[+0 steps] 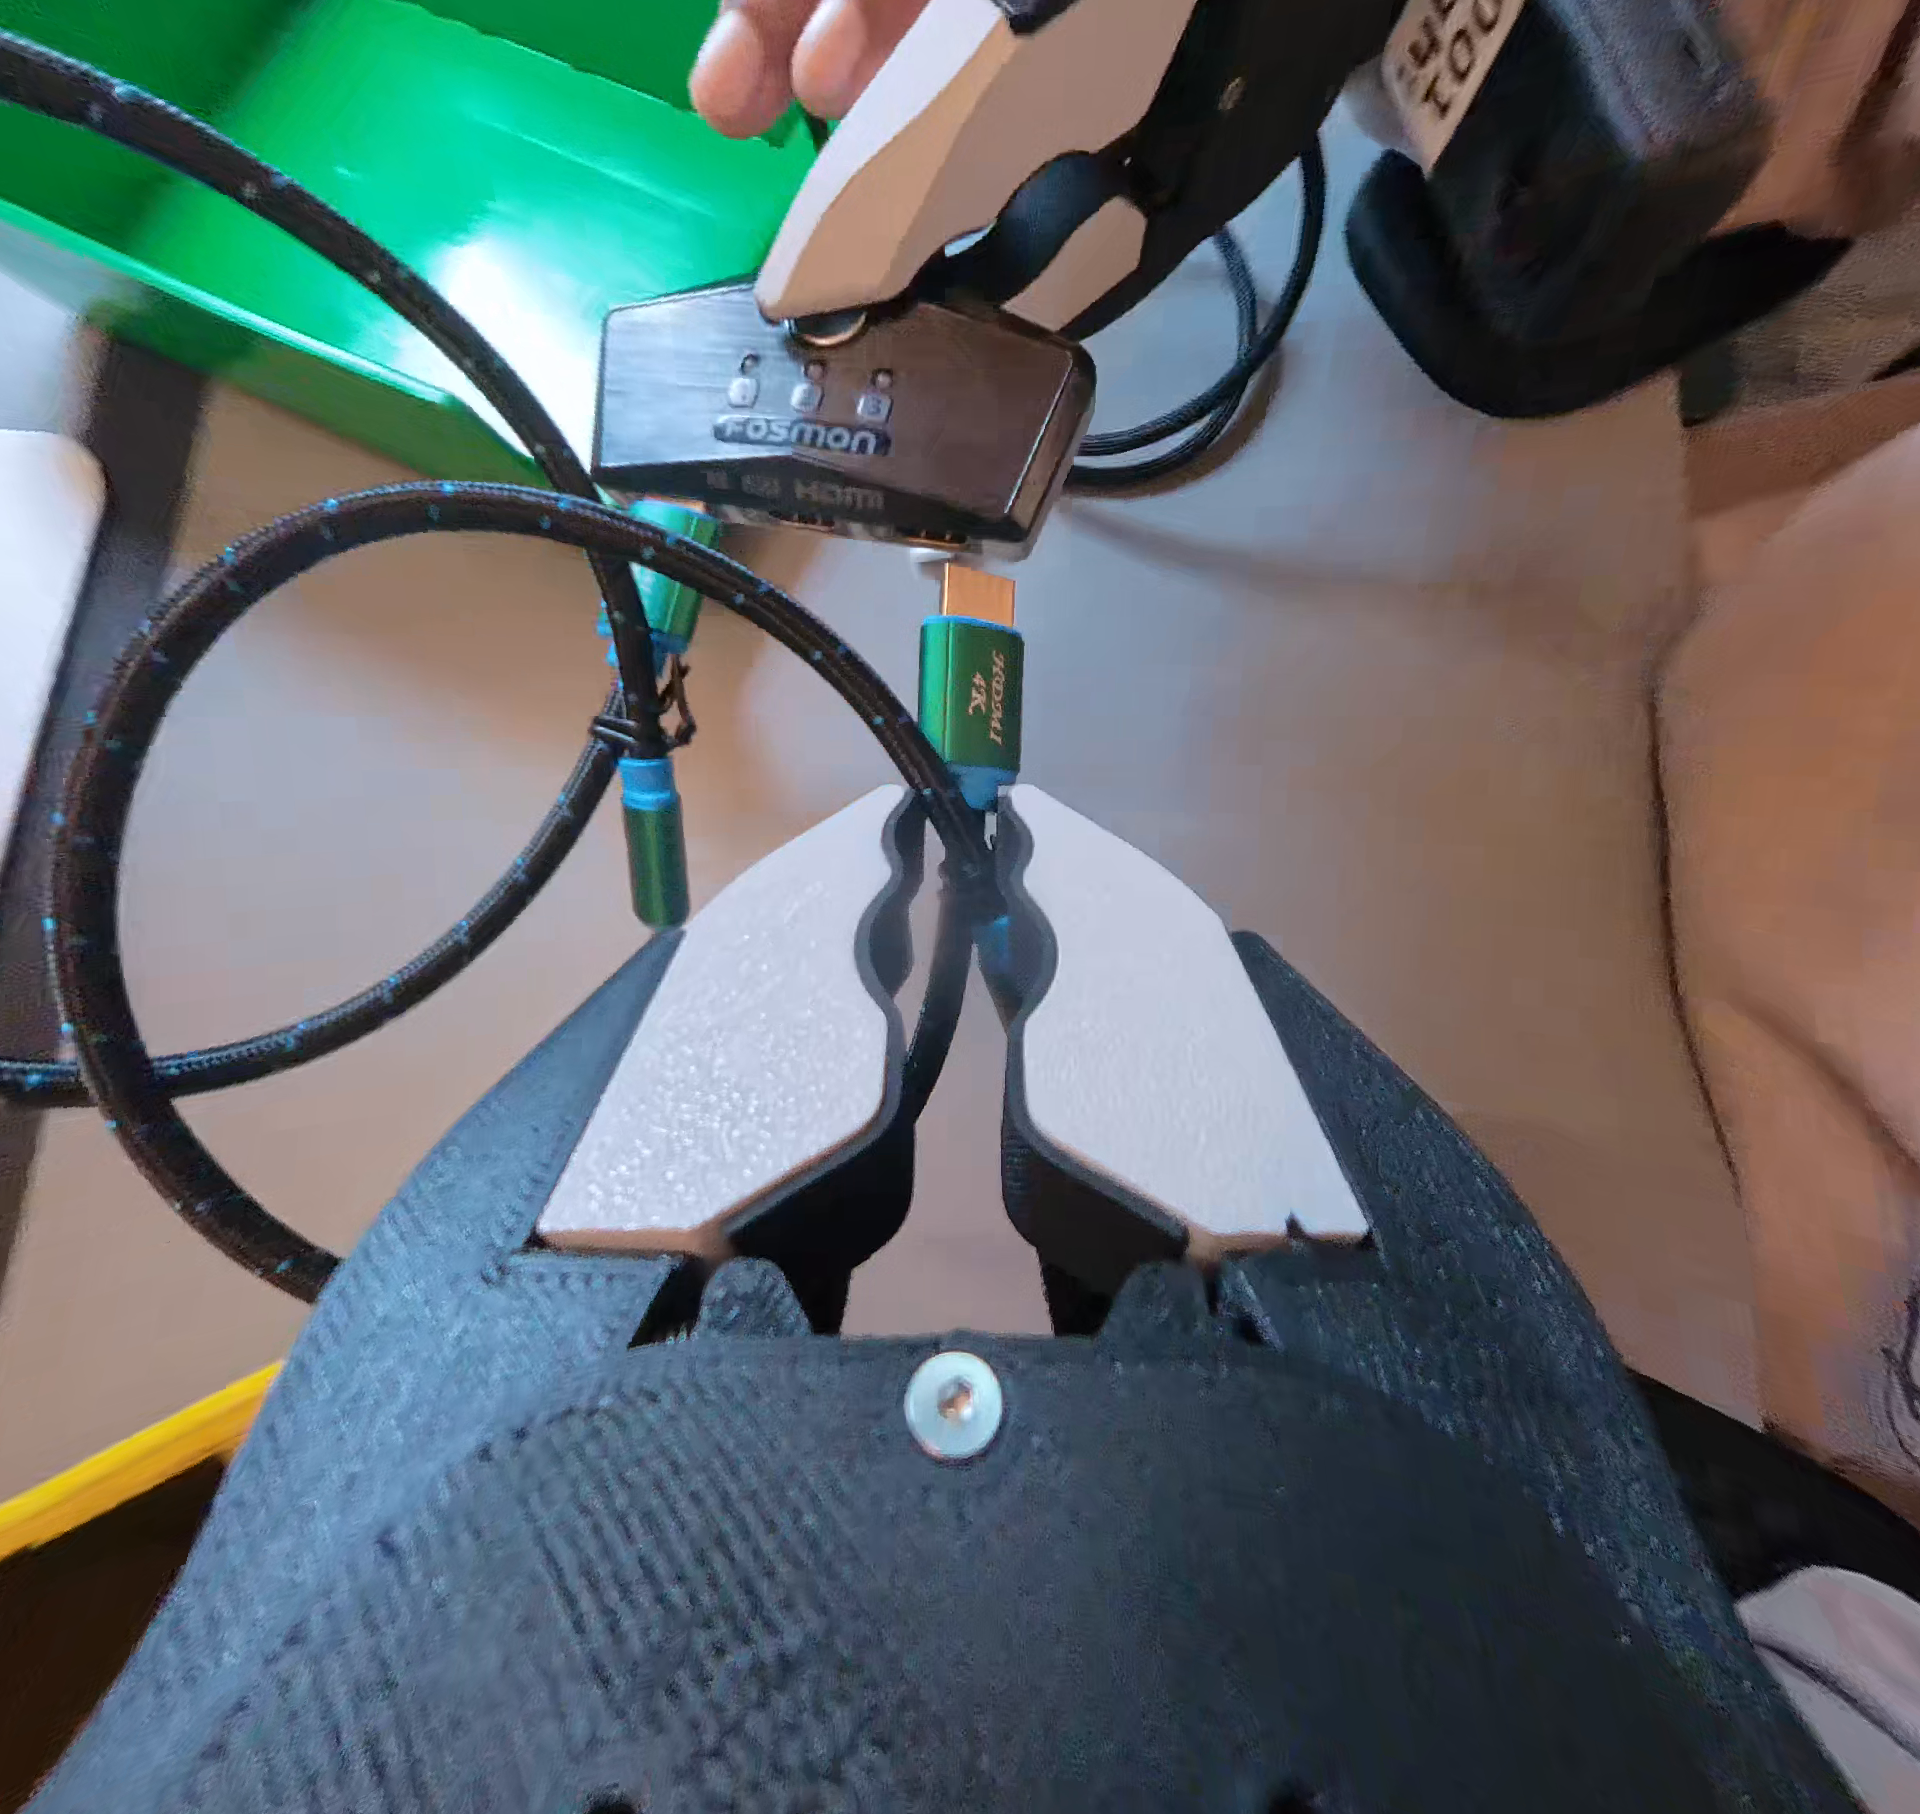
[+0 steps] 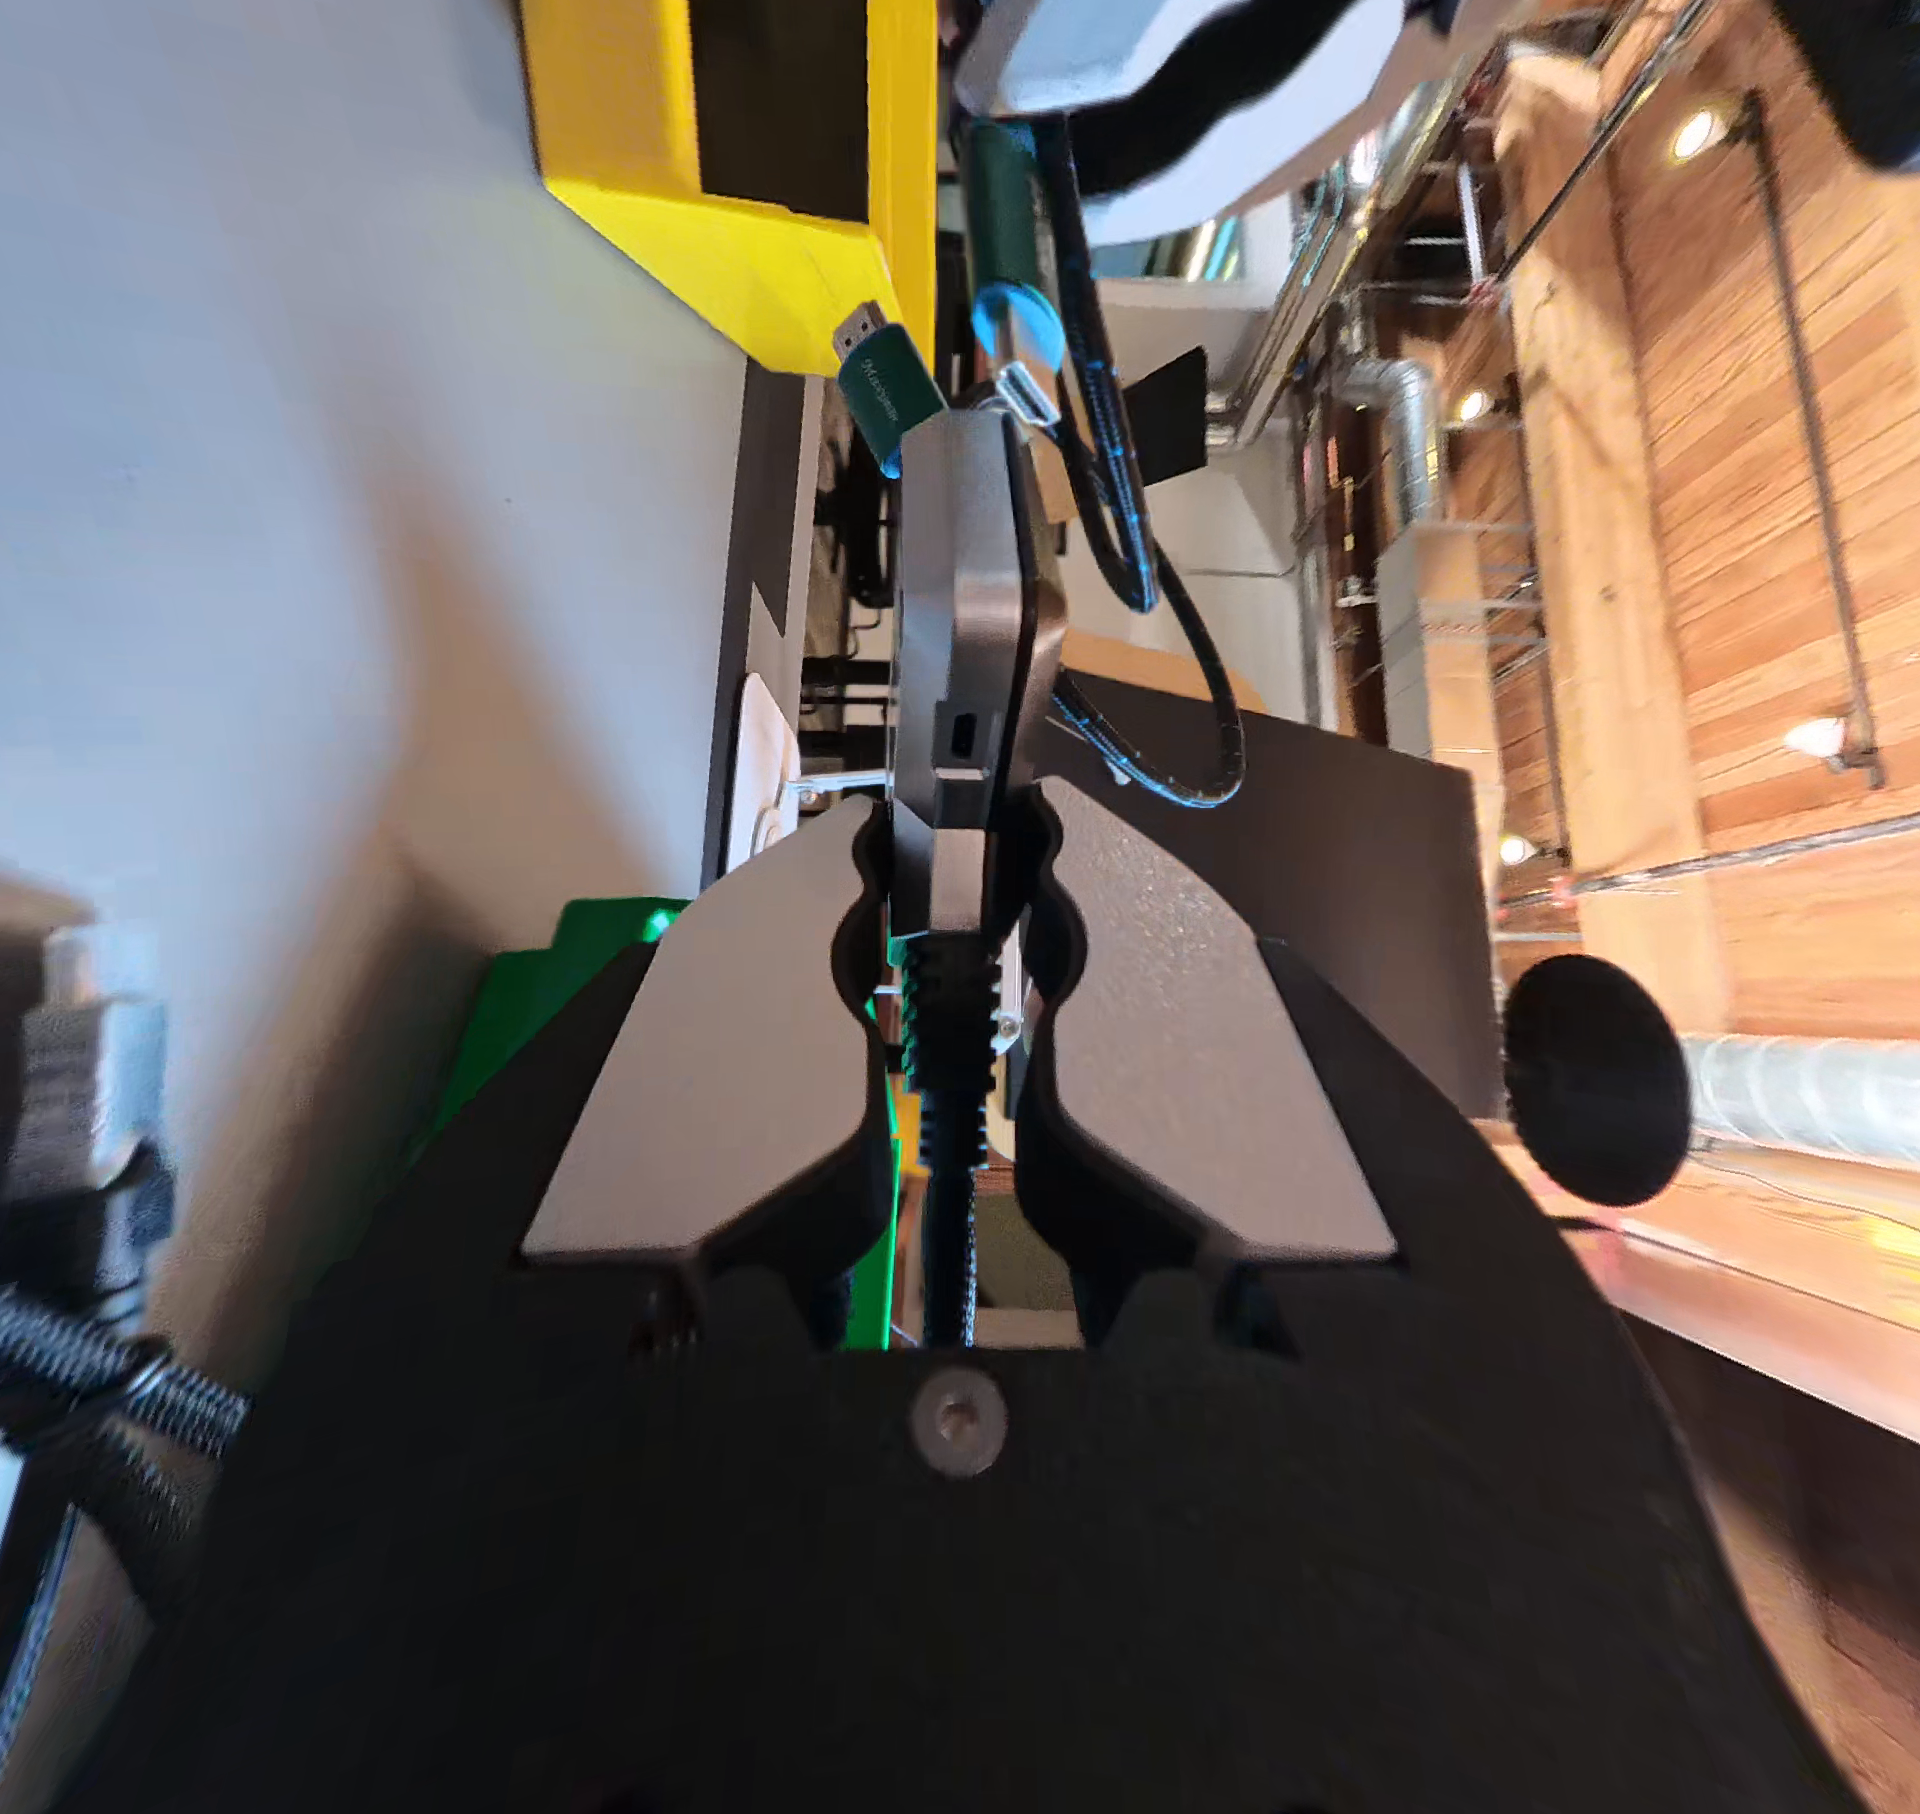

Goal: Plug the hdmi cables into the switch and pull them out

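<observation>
— Right, what am I holding on the left?

— My left gripper has its fingers pinching the braided black cable with blue flecks, just behind the green metal HDMI plug. The gold tip sits just short of a port on the small black brushed-metal switch box, not yet in.

— And the right?

— My right gripper pinches the switch at its tail end, where the ribbed black strain relief leaves the body, holding it up off the bench.

— How will it handle?

— I judge the box light and hard, its smooth shell prone to twist under a push. The plug is rigid, the cable stiff and springy enough to drag it sideways. I'd rather grip the green shell itself than the cable; the tip bends if forced in crooked.

— Anything else plugged?

— A second green plug hangs by the left port; whether it is seated I cannot tell.

— Surroundings?

— Pale smooth bench, a green plastic bin and a yellow plastic bin near, wood-panelled room with ducts beyond.
</observation>
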{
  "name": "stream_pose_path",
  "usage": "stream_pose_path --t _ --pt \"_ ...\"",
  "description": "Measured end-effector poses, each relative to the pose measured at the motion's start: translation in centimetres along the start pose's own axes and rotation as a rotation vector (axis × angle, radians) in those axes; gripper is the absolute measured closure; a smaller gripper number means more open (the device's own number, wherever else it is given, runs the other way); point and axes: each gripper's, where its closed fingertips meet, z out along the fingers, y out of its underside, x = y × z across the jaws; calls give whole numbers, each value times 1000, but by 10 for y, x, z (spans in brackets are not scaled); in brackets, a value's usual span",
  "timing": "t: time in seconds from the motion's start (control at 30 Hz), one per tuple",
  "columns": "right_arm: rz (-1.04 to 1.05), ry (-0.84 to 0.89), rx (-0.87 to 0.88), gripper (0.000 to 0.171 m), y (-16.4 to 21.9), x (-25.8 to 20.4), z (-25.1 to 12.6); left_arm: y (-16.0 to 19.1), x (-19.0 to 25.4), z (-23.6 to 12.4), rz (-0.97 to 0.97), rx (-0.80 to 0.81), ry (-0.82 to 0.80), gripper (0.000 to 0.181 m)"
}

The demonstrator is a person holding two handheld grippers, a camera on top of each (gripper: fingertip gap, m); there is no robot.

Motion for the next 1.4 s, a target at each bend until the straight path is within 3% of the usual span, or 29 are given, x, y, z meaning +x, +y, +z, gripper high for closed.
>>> stream_pose_path --t 0.37,0.73,0.93,1.03,1.13,1.3,1.4 --pt "-65 88 59 148 -15 -23 -22 12 24 43 -33 -41 233 171" --pt "-103 97 56 147 -21 -31 -18 -4 31 39 -180 158 417 171" --pt "-52 82 4 147 -3 -32 -15 1 21 35 -153 129 320 171" --pt "43 107 -67 148 24 -21 -21 16 12 21 -138 71 238 171" --pt "172 173 -165 148 59 1 -31 33 21 11 -120 7 269 171" --pt "309 237 -145 149 66 35 -45 58 40 45 -117 -144 372 171" --pt "372 227 -106 149 56 42 -47 63 30 70 -102 -185 319 164"
